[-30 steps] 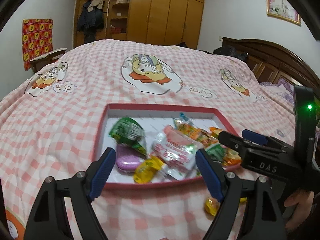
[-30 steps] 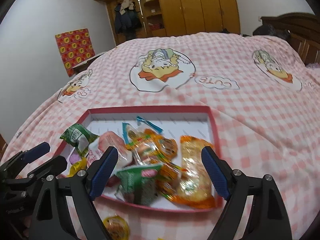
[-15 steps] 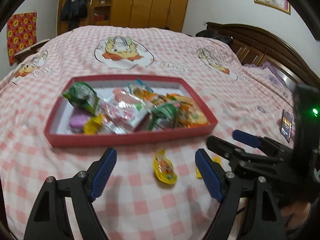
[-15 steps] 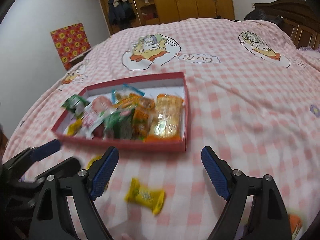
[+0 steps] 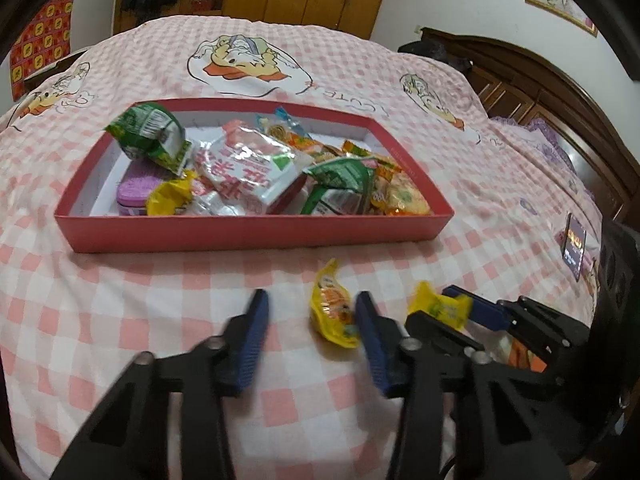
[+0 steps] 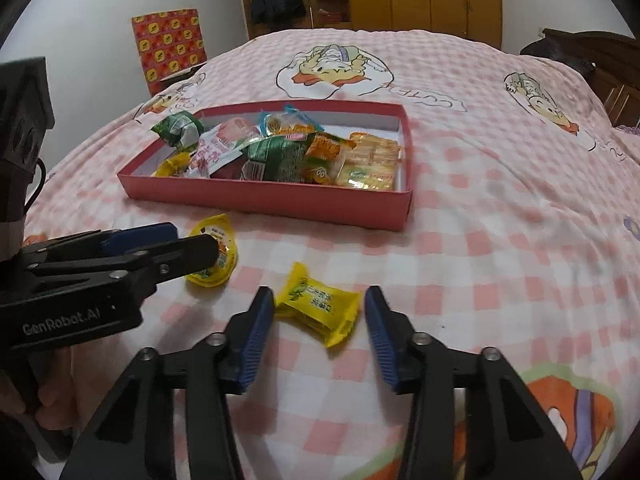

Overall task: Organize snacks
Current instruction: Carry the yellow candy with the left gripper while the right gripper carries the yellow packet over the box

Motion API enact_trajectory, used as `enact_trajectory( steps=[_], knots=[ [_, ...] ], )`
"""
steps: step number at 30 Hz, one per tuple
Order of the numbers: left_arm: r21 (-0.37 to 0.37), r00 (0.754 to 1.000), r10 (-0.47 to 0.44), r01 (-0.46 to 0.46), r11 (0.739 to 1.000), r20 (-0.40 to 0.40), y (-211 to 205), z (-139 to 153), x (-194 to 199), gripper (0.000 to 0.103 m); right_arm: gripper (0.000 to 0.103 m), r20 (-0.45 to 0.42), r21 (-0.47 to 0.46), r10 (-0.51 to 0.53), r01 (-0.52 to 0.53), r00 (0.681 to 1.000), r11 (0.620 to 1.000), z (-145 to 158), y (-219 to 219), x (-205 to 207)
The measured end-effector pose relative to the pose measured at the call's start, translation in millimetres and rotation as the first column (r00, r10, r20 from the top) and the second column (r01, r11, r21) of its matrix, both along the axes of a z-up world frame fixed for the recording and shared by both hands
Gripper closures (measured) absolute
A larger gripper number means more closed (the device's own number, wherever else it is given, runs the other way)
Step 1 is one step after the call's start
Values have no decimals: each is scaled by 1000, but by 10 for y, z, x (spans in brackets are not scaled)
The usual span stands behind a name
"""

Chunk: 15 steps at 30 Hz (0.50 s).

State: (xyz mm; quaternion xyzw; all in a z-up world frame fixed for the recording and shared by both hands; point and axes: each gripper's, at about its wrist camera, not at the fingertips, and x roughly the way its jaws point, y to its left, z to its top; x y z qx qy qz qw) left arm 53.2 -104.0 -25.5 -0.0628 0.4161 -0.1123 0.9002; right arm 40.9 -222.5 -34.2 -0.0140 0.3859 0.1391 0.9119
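Hovering low over the pink checked bedspread [image 6: 500,208], the right gripper [image 6: 319,308] stood with its blue fingers spread wide on either side of a yellow wrapped candy [image 6: 320,304], neither pad touching the wrapper. The candy lay flat on the cloth, well short of the red tray [image 6: 280,200]. To its left, the left gripper [image 5: 308,316] was also spread wide and held nothing; in its own view a yellow jelly cup [image 5: 334,308] lay tilted on the bedspread just beside its right-hand finger, and the same cup [image 6: 214,252] appeared in the right wrist view partly hidden behind that gripper's black finger. Whether the finger touched the cup could not be told.

Beyond both loose pieces sat the red tray [image 5: 256,232], already heaped with snacks: a green packet [image 5: 148,136] at the left end, a pink-and-white packet [image 5: 248,168] in the middle, a purple tin [image 5: 138,192] near the front corner, and a clear pack of crackers [image 6: 372,160] at the right end. A phone [image 5: 574,246] lay on the bedspread off to the right.
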Motion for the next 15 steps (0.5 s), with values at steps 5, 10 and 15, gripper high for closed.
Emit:
enact_trajectory(
  steps=[5,10,15],
  knots=[
    [14,999,-5,5,1000,45,-33,19,-59,81,77,8,27,-5,5,1000,1000,-36,-44,-10],
    [9,998,15,-16,1000,58,16,65,-76,82,77,20,23,1,-2,1000,1000,-23,-21,-26],
    [20,998,11,-13,1000,65,15,100,-89,81,77,37,24,-4,3,999,1000,20,-24,-46]
  ],
)
